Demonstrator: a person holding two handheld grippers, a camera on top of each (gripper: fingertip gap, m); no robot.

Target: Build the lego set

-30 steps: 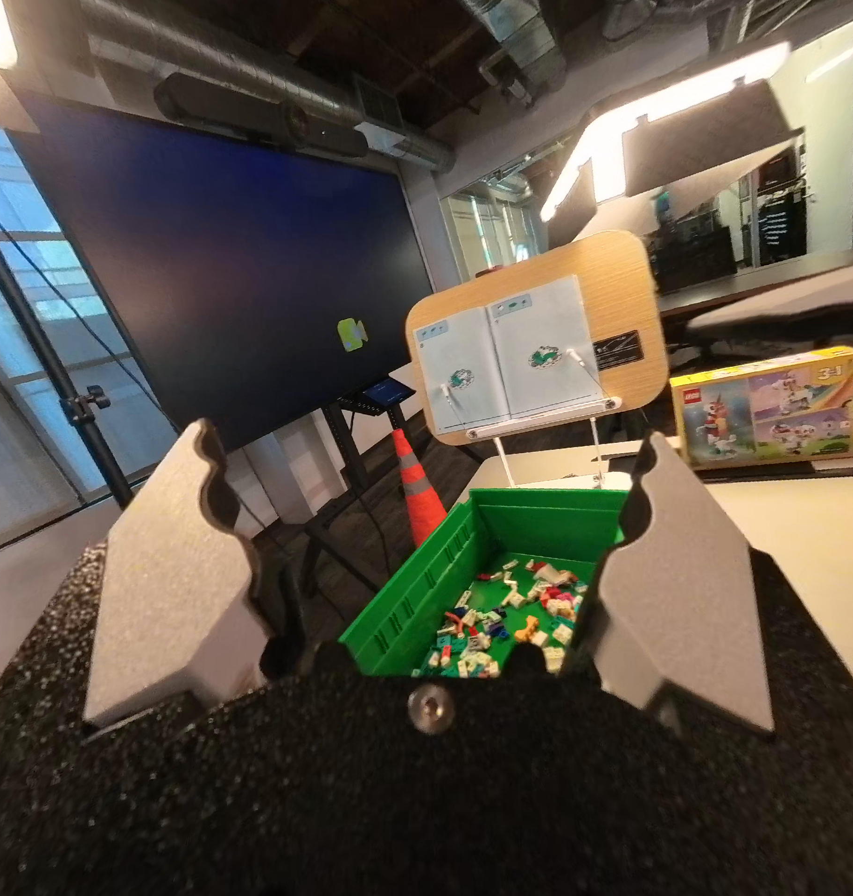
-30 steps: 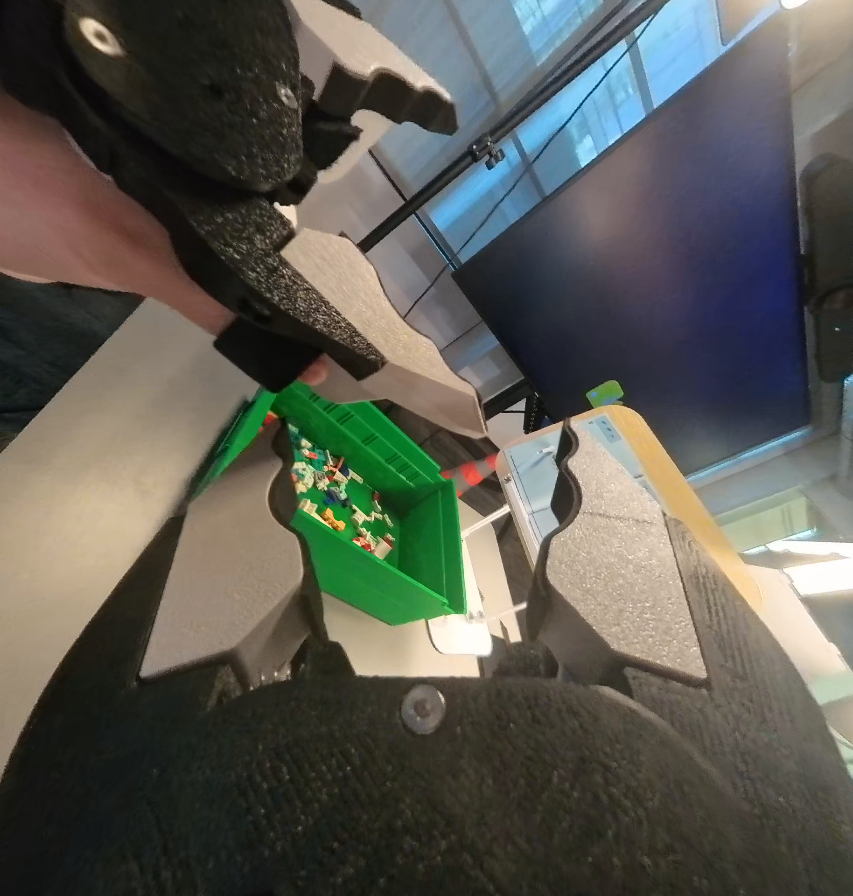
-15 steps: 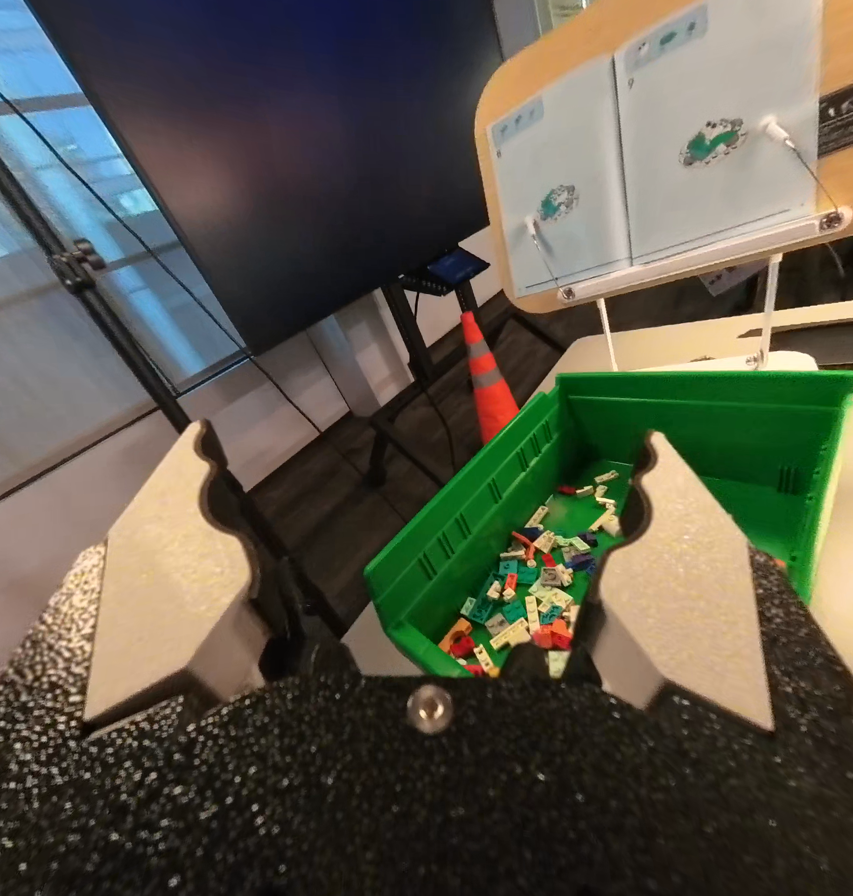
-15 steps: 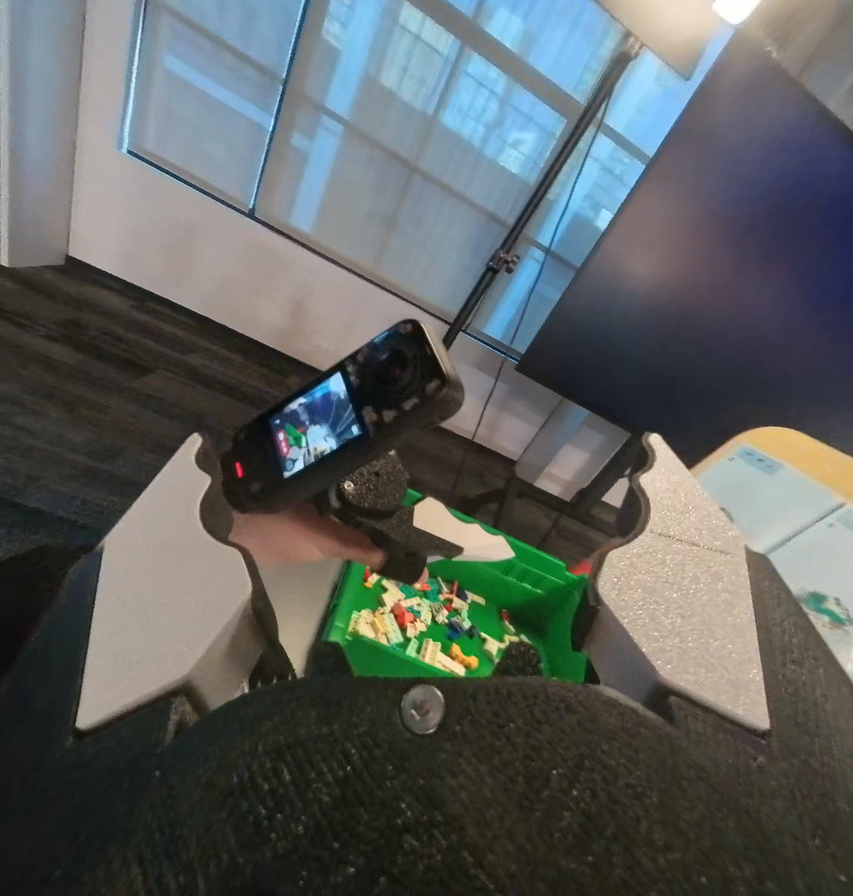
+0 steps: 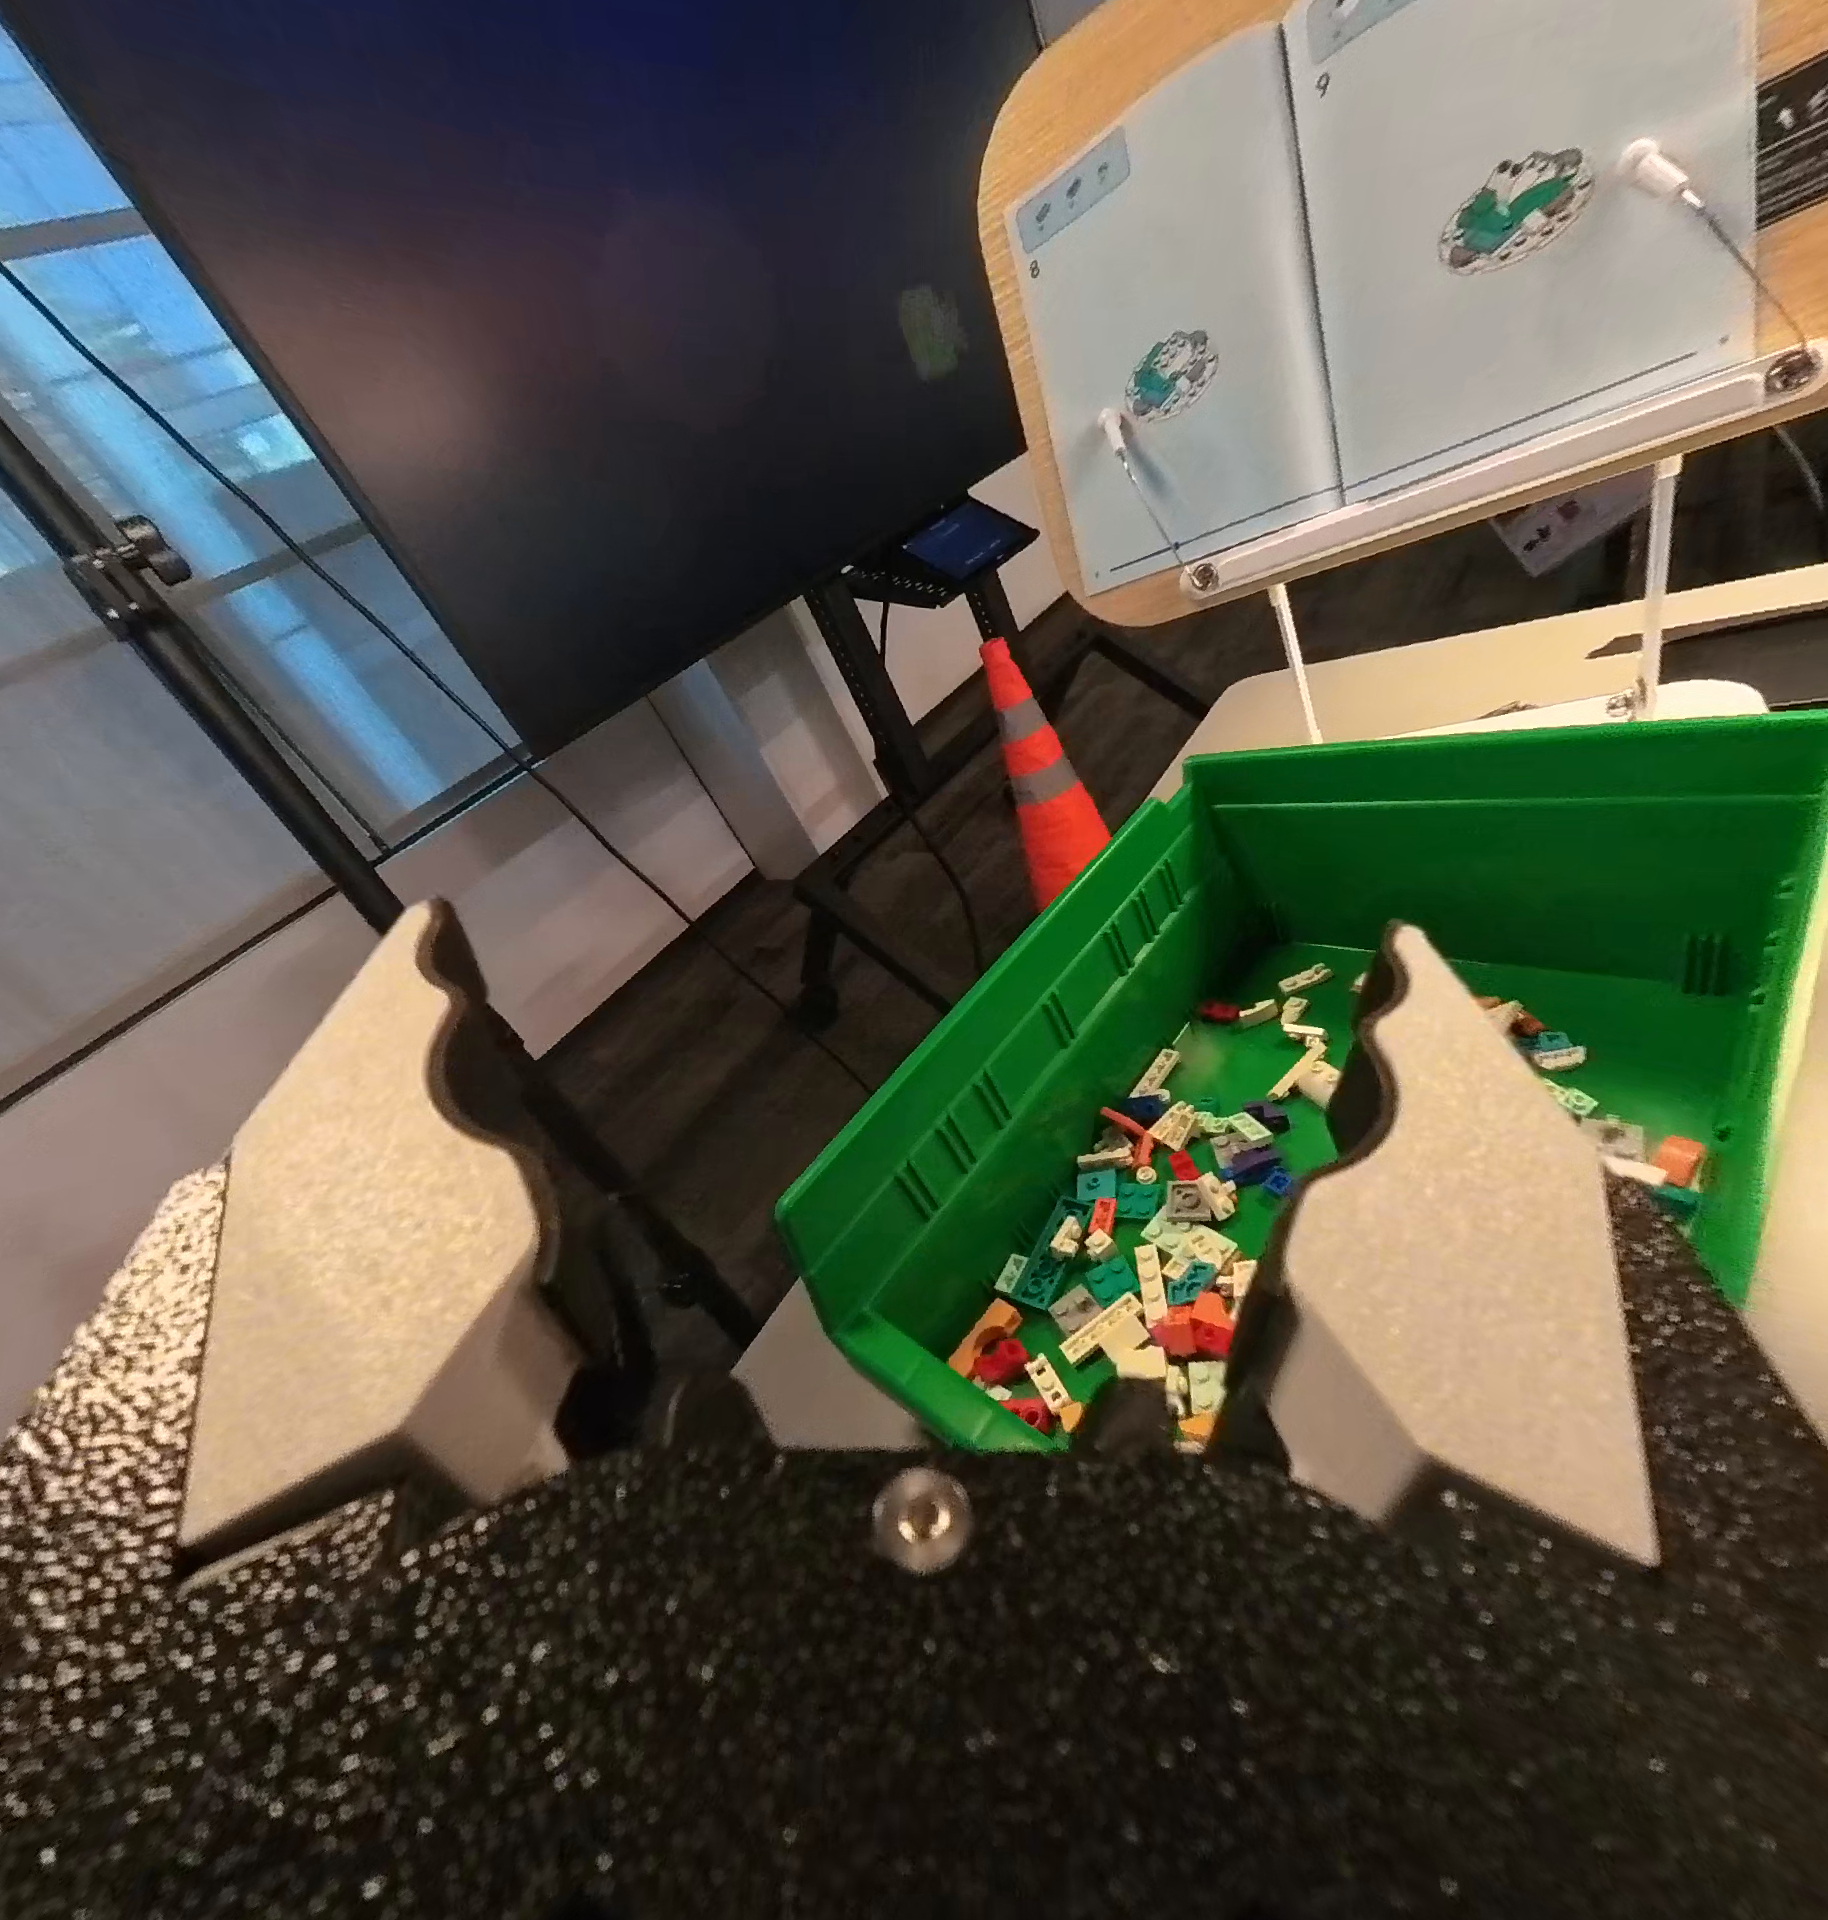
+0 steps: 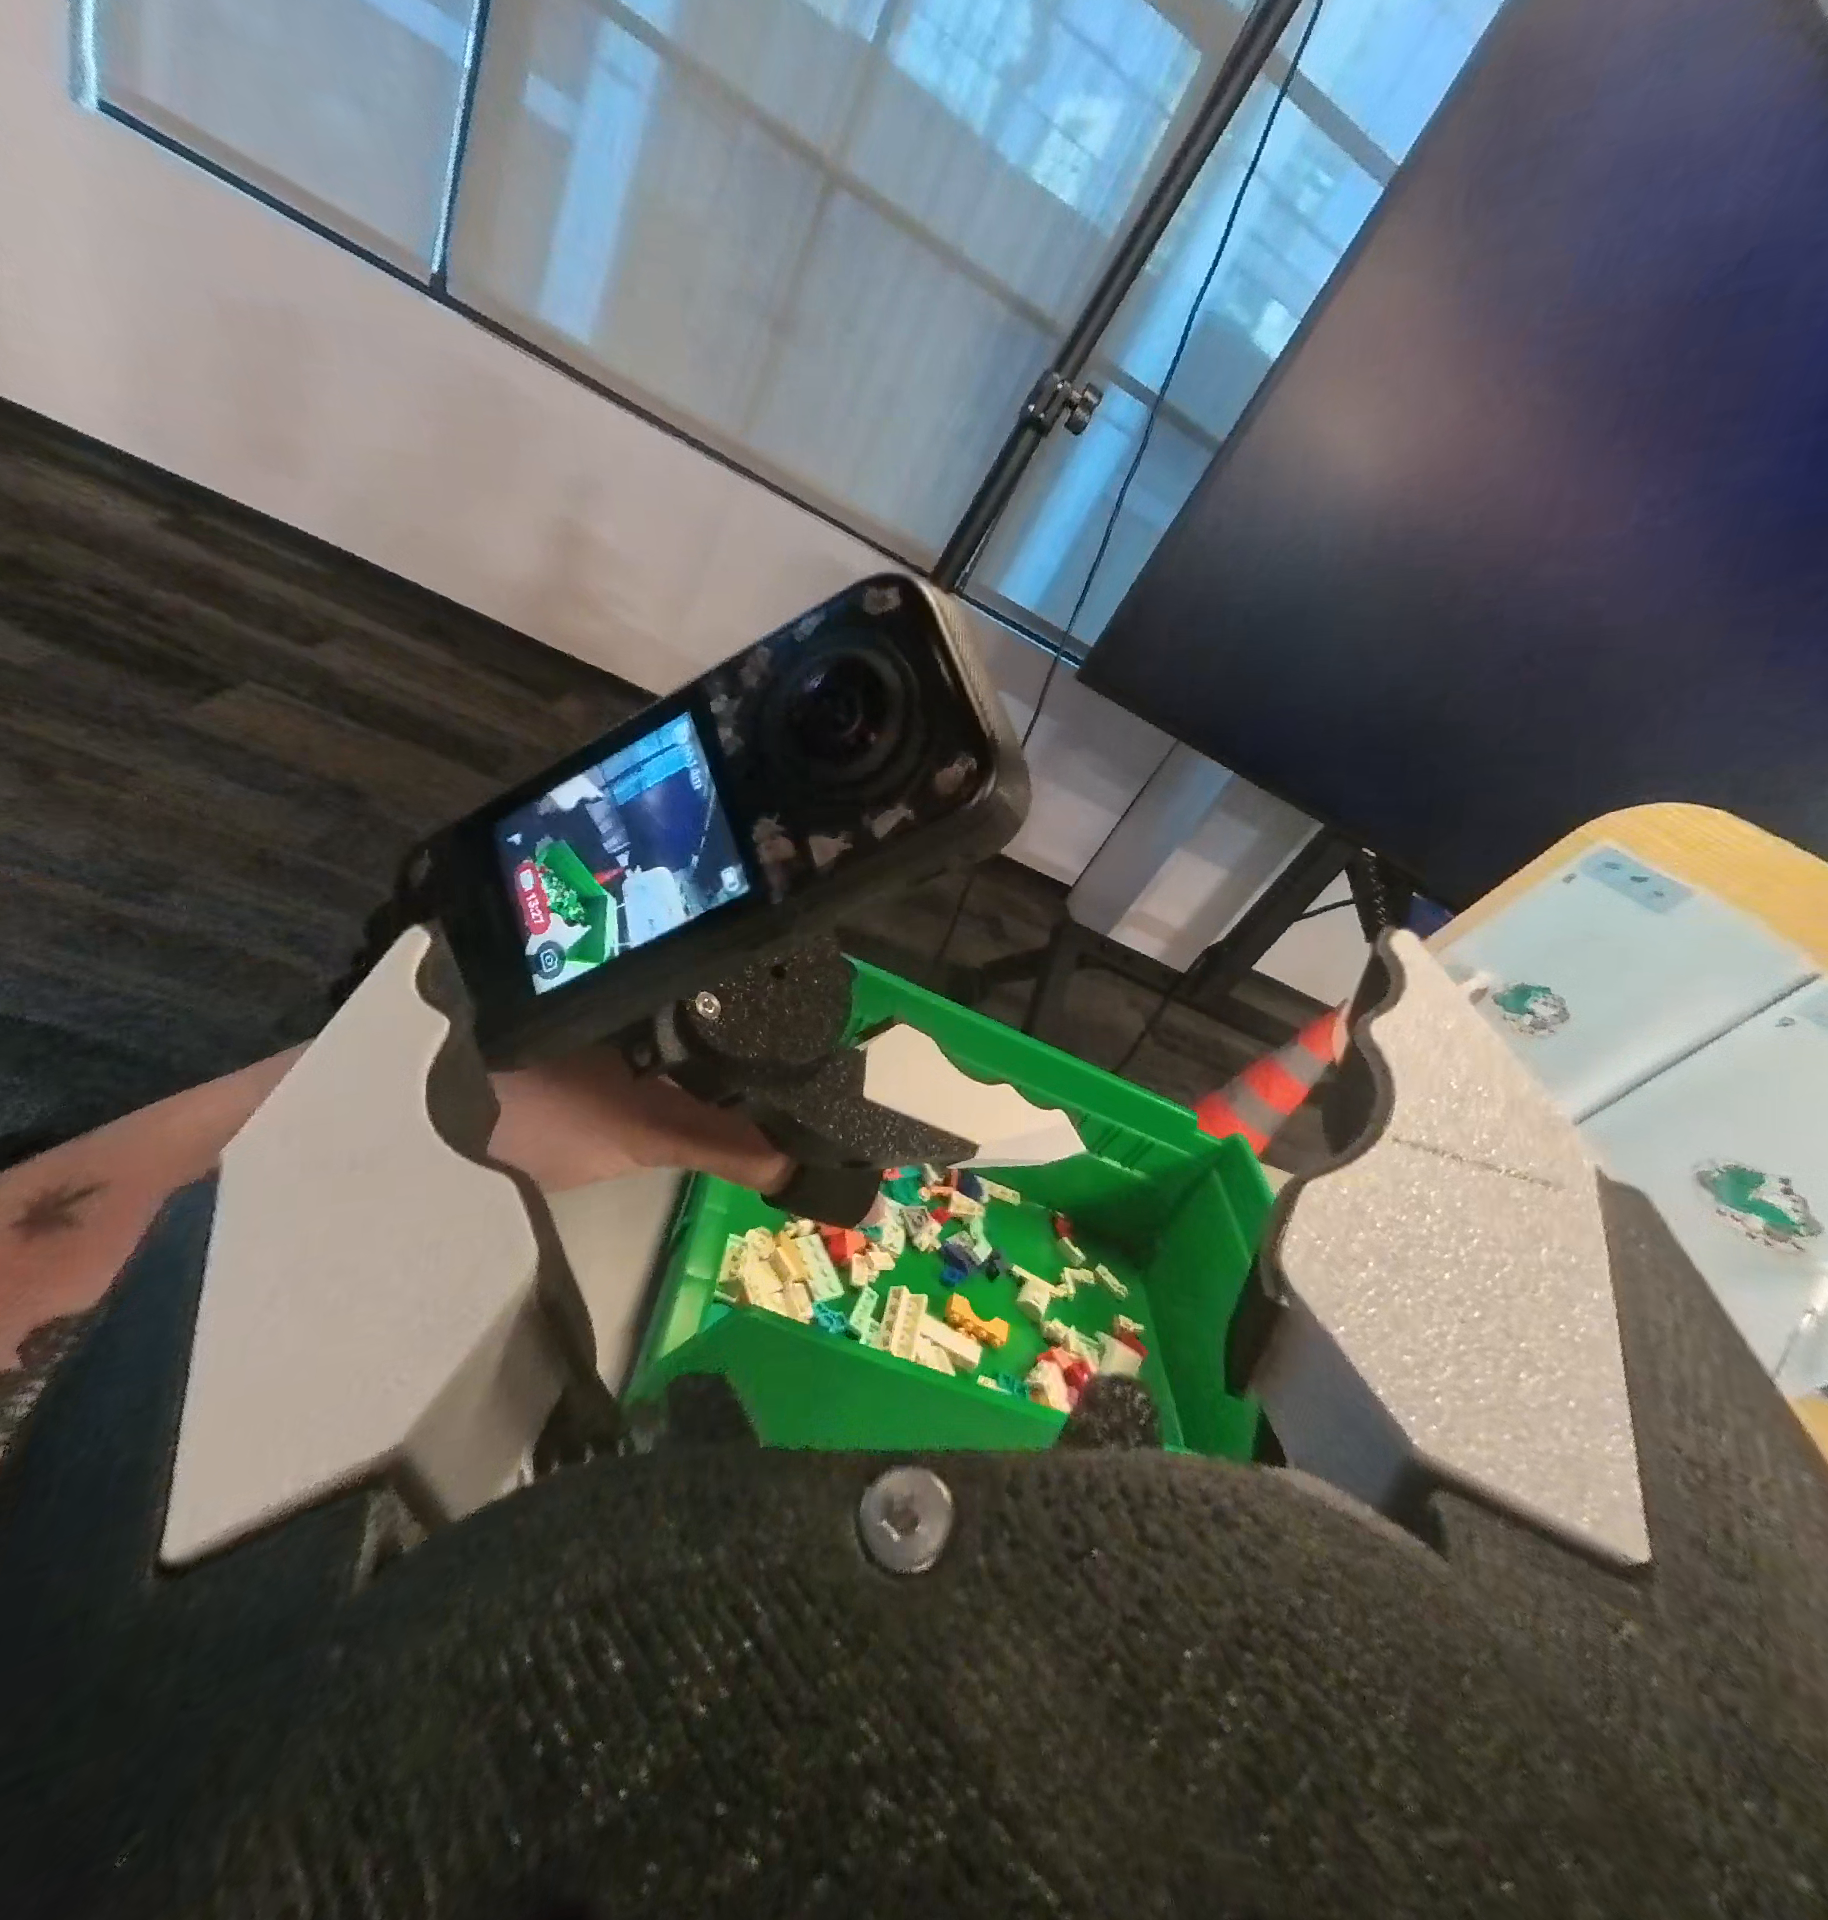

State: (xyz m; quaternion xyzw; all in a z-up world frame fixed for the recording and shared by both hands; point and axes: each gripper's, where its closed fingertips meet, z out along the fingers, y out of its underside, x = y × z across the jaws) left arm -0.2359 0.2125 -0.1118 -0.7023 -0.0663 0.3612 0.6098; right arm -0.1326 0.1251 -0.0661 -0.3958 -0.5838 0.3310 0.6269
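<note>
Left gripper (image 5: 910,1039): jaws spread wide, nothing between them, nothing touched. Its left finger (image 5: 370,1226) stands over the floor beyond the table edge; its right finger (image 5: 1450,1226) overlaps the green bin (image 5: 993,1122) in the left wrist view, above the loose bricks. Whether the tip reaches the pile cannot be told.

Green bin: sits on the pale table (image 5: 1803,1351), at its corner. The long axis runs from the near left, low lip, to the far right, high back wall. Lego pieces (image 5: 1159,1236) lie scattered on the bin floor, thickest toward the low front lip: white, teal, red, orange, blue and grey plates and small bricks.

Behind the bin, a wooden book stand (image 5: 1055,208) holds an open instruction booklet (image 5: 1357,270), tilted back, pages facing the grippers. An orange traffic cone (image 5: 1045,790) stands on the floor to the left of the bin, below a large dark screen (image 5: 536,312).

Right gripper (image 6: 910,1049): jaws likewise spread wide and empty, well above the bin (image 6: 1201,1340). In the right wrist view, the left gripper (image 6: 889,1132) shows ahead, held by a hand (image 6: 619,1132), with its camera (image 6: 723,842) on top. It hangs over the far left part of the bin, just above the lego pieces (image 6: 920,1309).
</note>
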